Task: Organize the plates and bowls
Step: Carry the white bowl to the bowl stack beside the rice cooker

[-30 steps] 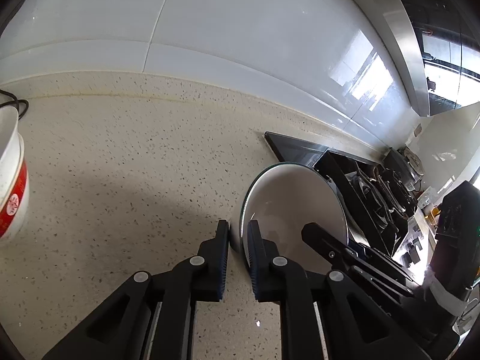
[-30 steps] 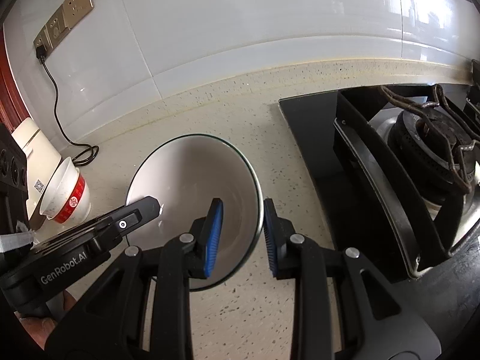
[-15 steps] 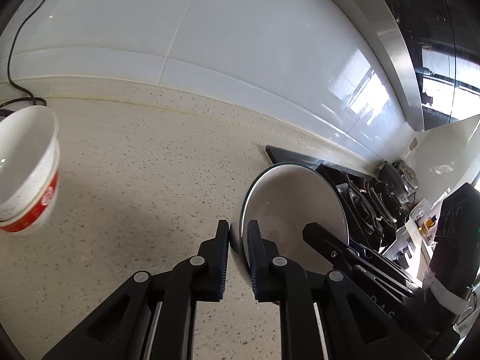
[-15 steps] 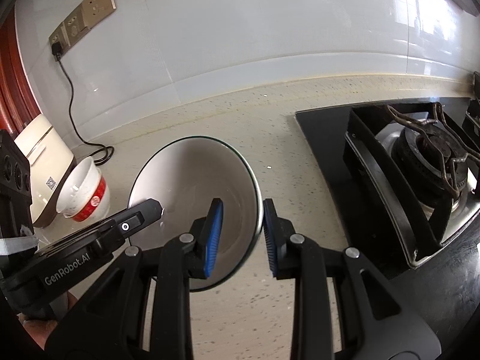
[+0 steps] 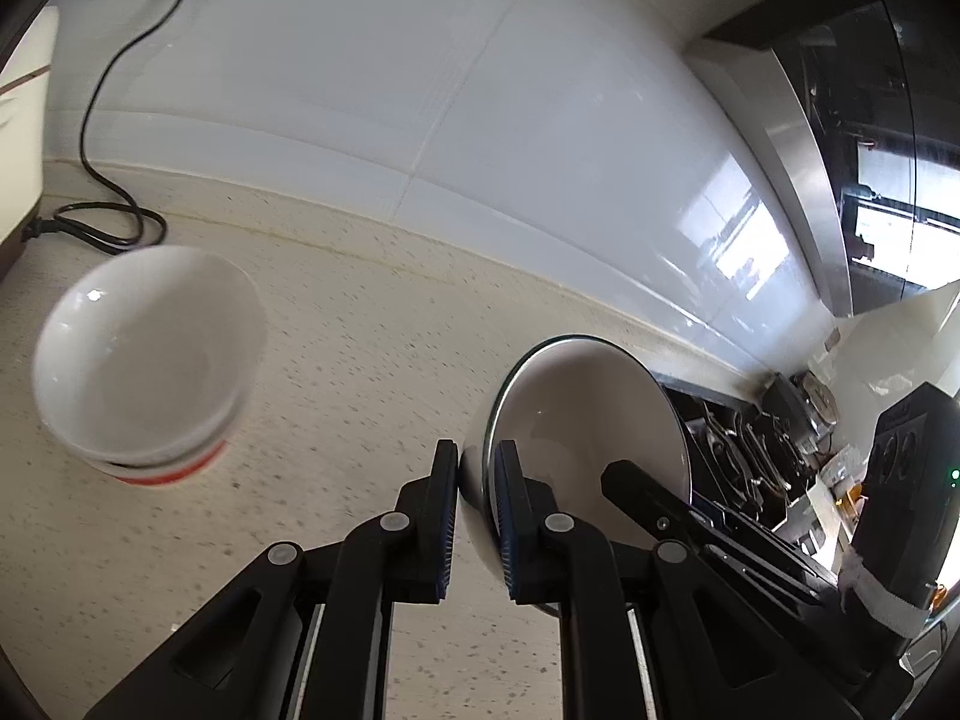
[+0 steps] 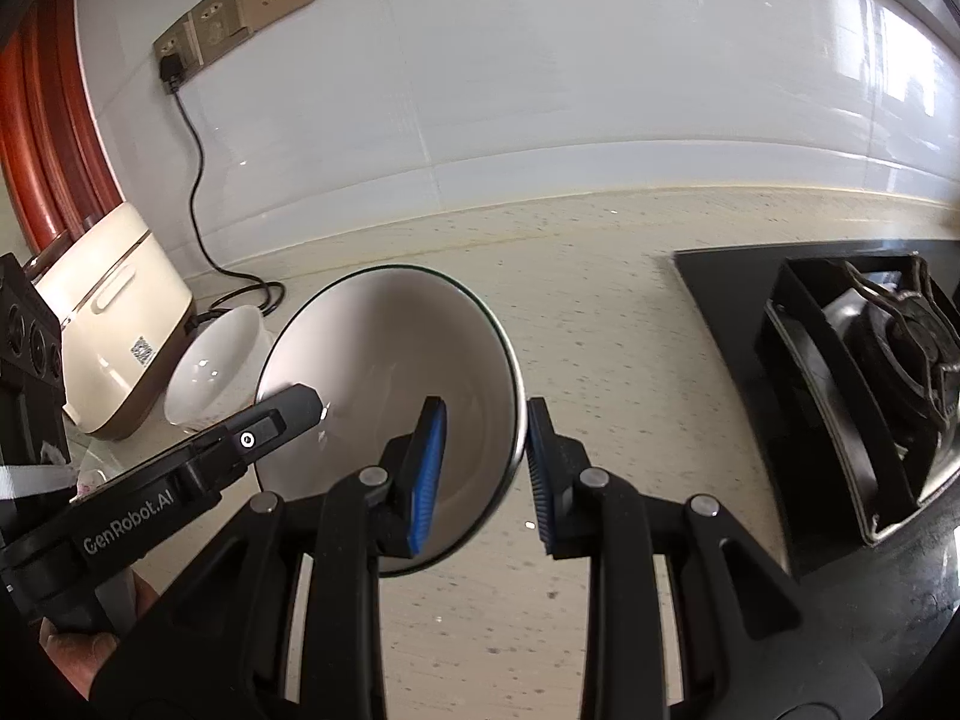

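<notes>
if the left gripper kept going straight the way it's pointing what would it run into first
Probably the bare speckled countertop, then the white tiled wall. The left gripper is clamped on the green-rimmed bowl's rim and angled down; the stacked white bowls sit off to the left of its line, though depth is unclear.

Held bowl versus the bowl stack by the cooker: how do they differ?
The held bowl is wider, with a thin dark rim; the stack is smaller, and its lower bowl shows a red band. The held bowl is tilted, clamped at its rim by both the left gripper and right gripper; the stack rests on the counter. Both are white inside and empty.
</notes>
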`<state>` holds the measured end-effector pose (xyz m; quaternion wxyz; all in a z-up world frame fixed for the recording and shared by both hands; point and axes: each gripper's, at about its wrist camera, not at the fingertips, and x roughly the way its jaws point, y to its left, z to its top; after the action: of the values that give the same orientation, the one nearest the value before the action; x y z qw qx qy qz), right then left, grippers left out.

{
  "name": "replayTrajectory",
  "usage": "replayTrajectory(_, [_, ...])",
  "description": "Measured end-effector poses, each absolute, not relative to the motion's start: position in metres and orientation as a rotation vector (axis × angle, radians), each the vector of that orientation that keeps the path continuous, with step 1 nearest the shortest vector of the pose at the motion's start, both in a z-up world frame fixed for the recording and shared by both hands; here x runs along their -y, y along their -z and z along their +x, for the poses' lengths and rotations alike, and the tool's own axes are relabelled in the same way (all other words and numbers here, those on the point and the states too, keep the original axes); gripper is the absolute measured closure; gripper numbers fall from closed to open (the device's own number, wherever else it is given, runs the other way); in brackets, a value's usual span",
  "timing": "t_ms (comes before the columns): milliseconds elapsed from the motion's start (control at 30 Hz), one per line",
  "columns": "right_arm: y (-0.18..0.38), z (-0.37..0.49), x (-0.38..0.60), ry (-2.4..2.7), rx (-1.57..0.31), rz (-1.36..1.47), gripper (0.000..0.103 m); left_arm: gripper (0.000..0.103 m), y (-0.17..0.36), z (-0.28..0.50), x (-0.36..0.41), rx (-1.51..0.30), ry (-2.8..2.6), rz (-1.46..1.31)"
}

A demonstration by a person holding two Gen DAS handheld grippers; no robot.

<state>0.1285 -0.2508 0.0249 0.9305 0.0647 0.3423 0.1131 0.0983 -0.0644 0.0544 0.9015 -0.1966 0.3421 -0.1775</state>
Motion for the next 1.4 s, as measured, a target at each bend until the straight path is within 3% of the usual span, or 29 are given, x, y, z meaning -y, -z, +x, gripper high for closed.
replayTrajectory(933, [-0.050, 0.170, 0.165, -0.406, -0.633, 0.077, 0.073, 0.090, -0.073, 0.106, -0.014, -0.552, 0.178, -0.445])
replayTrajectory(1400, [-0.041, 0.174, 0.155, -0.480, -0.609, 0.104, 0.073, 0.090, -0.075, 0.094, -0.016, -0.517, 0.087, -0.367])
